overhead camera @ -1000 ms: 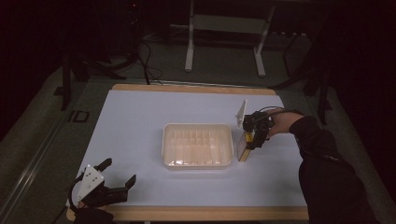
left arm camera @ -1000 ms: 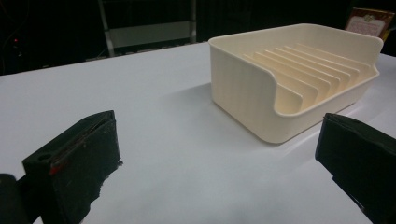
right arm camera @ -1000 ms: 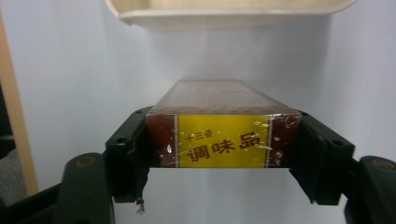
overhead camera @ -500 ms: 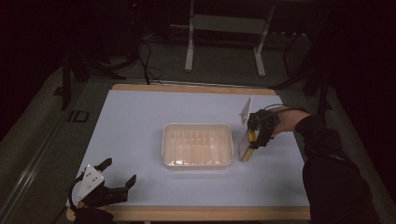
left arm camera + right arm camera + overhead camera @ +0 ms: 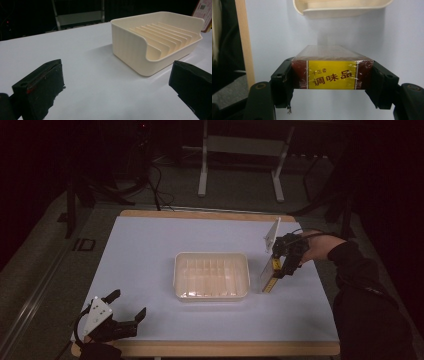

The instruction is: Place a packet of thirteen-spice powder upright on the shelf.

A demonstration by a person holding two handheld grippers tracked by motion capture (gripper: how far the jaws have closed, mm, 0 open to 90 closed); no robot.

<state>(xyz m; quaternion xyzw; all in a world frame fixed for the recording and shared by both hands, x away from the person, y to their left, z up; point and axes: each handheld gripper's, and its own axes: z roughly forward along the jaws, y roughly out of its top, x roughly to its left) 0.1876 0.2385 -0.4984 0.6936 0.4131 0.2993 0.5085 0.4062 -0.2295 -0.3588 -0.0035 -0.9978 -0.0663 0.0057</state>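
One tray (image 5: 211, 276) at centre, one box (image 5: 332, 67) clamped by the right gripper (image 5: 281, 268), lifted higher than before; left gripper (image 5: 131, 311) lower left, released.

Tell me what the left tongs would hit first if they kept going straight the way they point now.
Probably the cream slotted tray: it lies ahead and a little to the right of the open left tongs, with bare white table between. Depth is hard to judge.

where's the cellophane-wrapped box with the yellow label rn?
The dark red, cellophane-wrapped box with the yellow label is clamped in the right gripper, standing on end just right of the cream ribbed plastic tray in the high view.
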